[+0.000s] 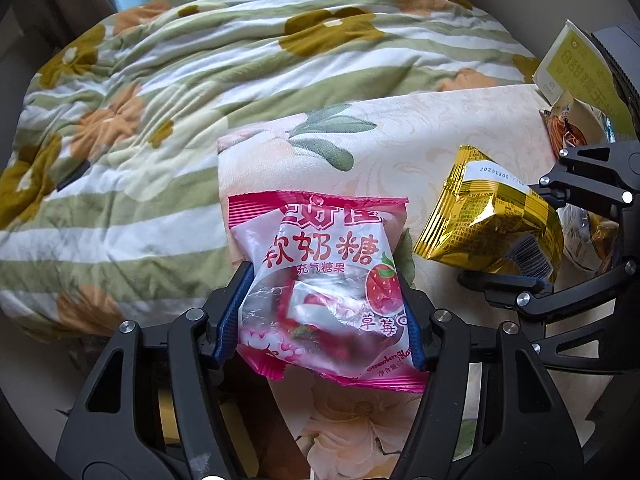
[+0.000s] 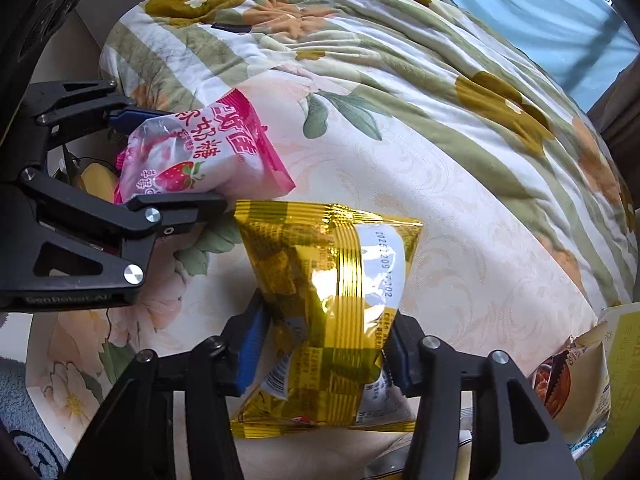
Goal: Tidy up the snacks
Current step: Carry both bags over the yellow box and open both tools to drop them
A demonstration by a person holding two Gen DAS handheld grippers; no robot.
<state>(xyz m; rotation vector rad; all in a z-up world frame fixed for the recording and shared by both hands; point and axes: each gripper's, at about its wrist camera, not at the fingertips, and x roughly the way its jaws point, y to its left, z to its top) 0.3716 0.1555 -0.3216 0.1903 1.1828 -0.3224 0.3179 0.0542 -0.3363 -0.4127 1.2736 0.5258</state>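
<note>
- Where the left wrist view is centred, a pink strawberry candy bag (image 1: 320,284) is seen clamped between the blue pads of the left gripper (image 1: 320,316), its crinkled sides pressed in by both fingers.
- Beneath it, a cream floral cloth (image 1: 420,140) is spread, and a green-striped flowered quilt (image 1: 160,100) fills the upper left of the frame.
- At the right edge, a gold foil snack packet (image 1: 488,220) is held by the right gripper (image 1: 536,236), and a yellow-green box (image 1: 576,64) stands in the upper right with further packets below it.
- Seen from the right wrist view, the gold foil snack packet (image 2: 332,308) is pinched at lower centre between the closed-in pads of the right gripper (image 2: 324,344).
- At the left of that frame, the pink strawberry candy bag (image 2: 196,152) is gripped by the left gripper (image 2: 168,156) above the cream floral cloth (image 2: 460,240).
- A brown-and-white snack packet (image 2: 568,376) lies at lower right.
</note>
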